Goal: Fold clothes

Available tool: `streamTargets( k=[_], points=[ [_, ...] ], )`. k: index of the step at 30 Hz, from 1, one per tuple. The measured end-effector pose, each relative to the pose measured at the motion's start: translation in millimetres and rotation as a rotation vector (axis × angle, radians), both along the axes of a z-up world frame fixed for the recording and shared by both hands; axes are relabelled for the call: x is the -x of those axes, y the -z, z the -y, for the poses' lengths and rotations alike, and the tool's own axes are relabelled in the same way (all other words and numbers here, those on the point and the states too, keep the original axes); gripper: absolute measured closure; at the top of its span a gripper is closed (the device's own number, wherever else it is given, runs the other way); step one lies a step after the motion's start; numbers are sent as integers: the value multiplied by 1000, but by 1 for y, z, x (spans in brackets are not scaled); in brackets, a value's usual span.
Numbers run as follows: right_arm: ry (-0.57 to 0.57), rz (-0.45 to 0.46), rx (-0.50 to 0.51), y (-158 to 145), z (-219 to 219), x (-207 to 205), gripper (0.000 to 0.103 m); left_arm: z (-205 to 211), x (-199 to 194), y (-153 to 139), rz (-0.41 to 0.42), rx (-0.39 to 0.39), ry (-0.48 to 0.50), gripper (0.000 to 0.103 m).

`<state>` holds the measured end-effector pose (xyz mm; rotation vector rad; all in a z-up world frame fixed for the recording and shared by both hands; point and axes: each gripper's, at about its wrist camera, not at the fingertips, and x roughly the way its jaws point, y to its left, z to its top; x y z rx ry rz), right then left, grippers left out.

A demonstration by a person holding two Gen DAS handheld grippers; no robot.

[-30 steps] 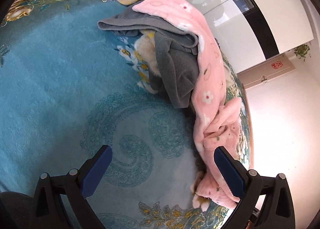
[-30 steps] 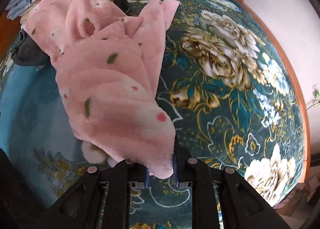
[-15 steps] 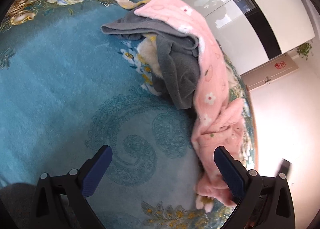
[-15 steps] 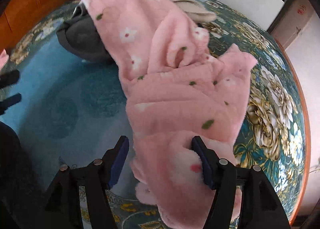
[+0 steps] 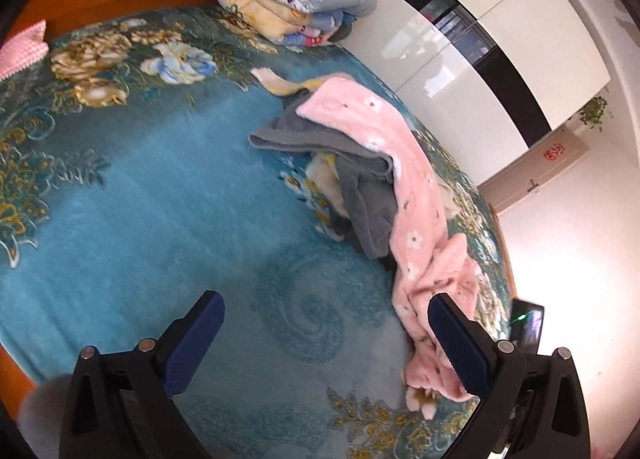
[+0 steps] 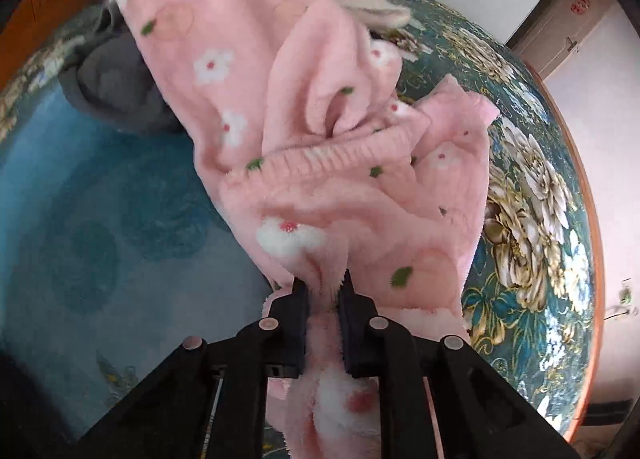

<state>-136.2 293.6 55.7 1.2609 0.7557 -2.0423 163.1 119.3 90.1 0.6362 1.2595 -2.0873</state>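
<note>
Now that your right gripper (image 6: 323, 286) has re-clamped the fluffy pink flowered fleece garment (image 6: 280, 107) at lower centre, your left gripper (image 5: 326, 333) hangs wide apart; spreading can begin.

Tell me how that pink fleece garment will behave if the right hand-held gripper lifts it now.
The pink fleece garment will probably sag, since it lies in soft folds. The right hand-held gripper pinches only one bunched edge, so the rest should trail. It overlaps the grey garment, which it may drag.
</note>
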Motion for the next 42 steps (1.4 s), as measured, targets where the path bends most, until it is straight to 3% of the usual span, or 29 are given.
streamTargets(
  k=[4, 10, 12, 15, 18, 21, 22, 24, 28, 29, 33, 36, 38, 40, 42],
  points=[
    [-92, 72, 225, -44, 8, -20, 92, 3, 0, 20, -36, -102, -25, 0],
    [-359, 236, 432, -69, 78, -99, 93, 18, -22, 50, -199, -260, -154, 0],
    [-479, 254, 428, -62, 104, -136, 93, 24, -31, 61, -203, -293, -199, 0],
    [-590, 258, 337, -30, 134, -186, 93, 30, -40, 76, -228, -335, -239, 0],
    [-632, 330, 255, 7, 140, -213, 93, 33, -34, 80, -176, -327, -222, 0],
    [-695, 311, 230, 15, 134, -220, 92, 37, -24, 81, -121, -311, -187, 0],
    [-714, 303, 230, 14, 131, -218, 89, 39, -21, 83, -107, -311, -178, 0],
    [-710, 289, 248, 5, 120, -205, 64, 42, -15, 85, -74, -311, -160, 0],
    [-545, 268, 359, -24, 80, -138, 46, 45, 21, 85, 51, -245, -62, 0],
    [-471, 254, 381, -29, 69, -117, 38, 45, 33, 86, 80, -229, -34, 0],
    [-73, 198, 418, -26, 12, -22, 29, 43, 78, 104, 165, -229, 60, 0],
    [273, 252, 471, -6, -43, 38, 26, 44, 99, 119, 264, -213, 83, 0],
    [442, 319, 516, 12, -76, 66, 24, 47, 109, 123, 344, -165, 96, 1],
    [529, 382, 552, 27, -90, 82, 17, 49, 116, 124, 385, -120, 112, 1],
    [575, 424, 590, 38, -93, 90, 16, 51, 123, 126, 403, -108, 133, 1]
  ],
)
